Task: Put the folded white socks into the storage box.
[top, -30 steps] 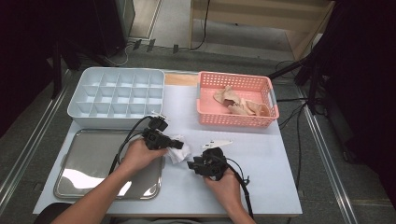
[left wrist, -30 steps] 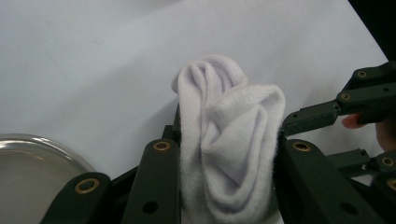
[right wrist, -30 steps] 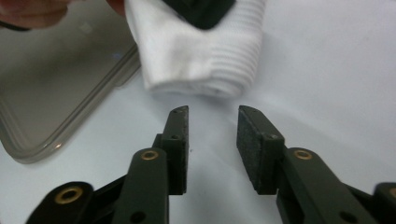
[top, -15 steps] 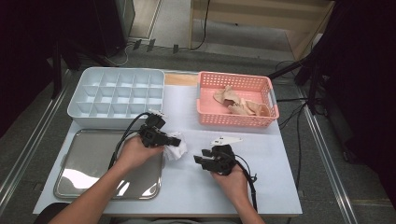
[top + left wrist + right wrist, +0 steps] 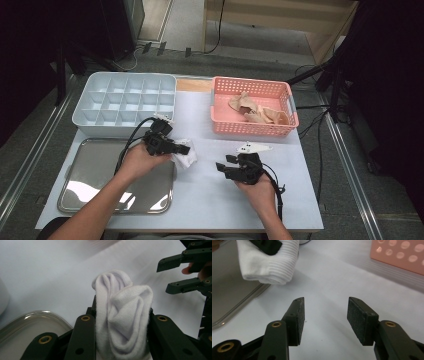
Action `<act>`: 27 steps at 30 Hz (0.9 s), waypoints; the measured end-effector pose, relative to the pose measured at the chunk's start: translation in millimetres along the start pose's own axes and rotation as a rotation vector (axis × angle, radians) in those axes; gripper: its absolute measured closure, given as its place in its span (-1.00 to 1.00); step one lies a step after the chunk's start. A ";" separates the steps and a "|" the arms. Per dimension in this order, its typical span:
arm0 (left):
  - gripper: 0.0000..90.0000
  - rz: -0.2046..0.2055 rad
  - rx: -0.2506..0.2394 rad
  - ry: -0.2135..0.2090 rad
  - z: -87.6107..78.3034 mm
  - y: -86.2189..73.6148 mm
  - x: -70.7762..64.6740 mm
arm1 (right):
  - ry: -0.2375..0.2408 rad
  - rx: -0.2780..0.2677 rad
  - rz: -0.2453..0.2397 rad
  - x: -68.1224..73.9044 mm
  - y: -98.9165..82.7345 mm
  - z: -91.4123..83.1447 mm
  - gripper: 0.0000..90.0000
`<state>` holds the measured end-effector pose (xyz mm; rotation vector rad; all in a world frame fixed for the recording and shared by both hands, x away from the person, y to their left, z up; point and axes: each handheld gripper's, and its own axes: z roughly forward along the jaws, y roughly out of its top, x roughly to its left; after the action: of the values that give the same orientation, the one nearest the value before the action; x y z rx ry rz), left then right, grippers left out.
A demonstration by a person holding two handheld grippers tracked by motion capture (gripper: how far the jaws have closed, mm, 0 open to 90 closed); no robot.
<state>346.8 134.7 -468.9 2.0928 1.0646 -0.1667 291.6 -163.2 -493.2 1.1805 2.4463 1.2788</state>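
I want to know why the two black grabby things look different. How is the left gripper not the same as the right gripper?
The left gripper is shut on a bunched white sock; the right gripper holds nothing, and its jaws have just been opening. The left gripper sits at the edge of the metal tray; the right gripper is out over the bare white table. Both are black, two-jawed and hand-held.
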 end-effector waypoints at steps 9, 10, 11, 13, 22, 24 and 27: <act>0.53 -0.011 -0.018 -0.005 -19.9 4.5 5.1 | -0.010 0.005 0.012 -4.9 -1.3 -4.2 0.09; 0.53 -0.014 -0.020 -0.010 -22.5 5.0 6.4 | -0.011 0.004 0.012 -5.4 -1.4 -4.2 0.09; 0.53 -0.014 -0.020 -0.010 -22.5 5.0 6.4 | -0.011 0.004 0.012 -5.4 -1.4 -4.2 0.09; 0.53 -0.024 -0.029 -0.004 -28.9 5.8 10.9 | -0.012 0.003 0.015 -6.7 -1.2 -4.1 0.09; 0.53 -0.037 -0.064 0.032 -56.1 10.8 20.2 | -0.012 0.022 0.007 -5.4 0.0 0.9 0.09; 0.53 -0.053 -0.078 0.040 -64.4 13.5 25.3 | -0.010 0.024 0.007 -5.5 0.2 1.8 0.09; 0.53 -0.058 -0.081 0.063 -72.3 16.7 29.0 | -0.011 0.028 0.006 -5.9 0.2 2.5 0.09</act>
<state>362.4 196.6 -421.3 2.0081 1.1515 -0.0848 296.9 -165.7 -495.9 1.1993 2.4622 1.2403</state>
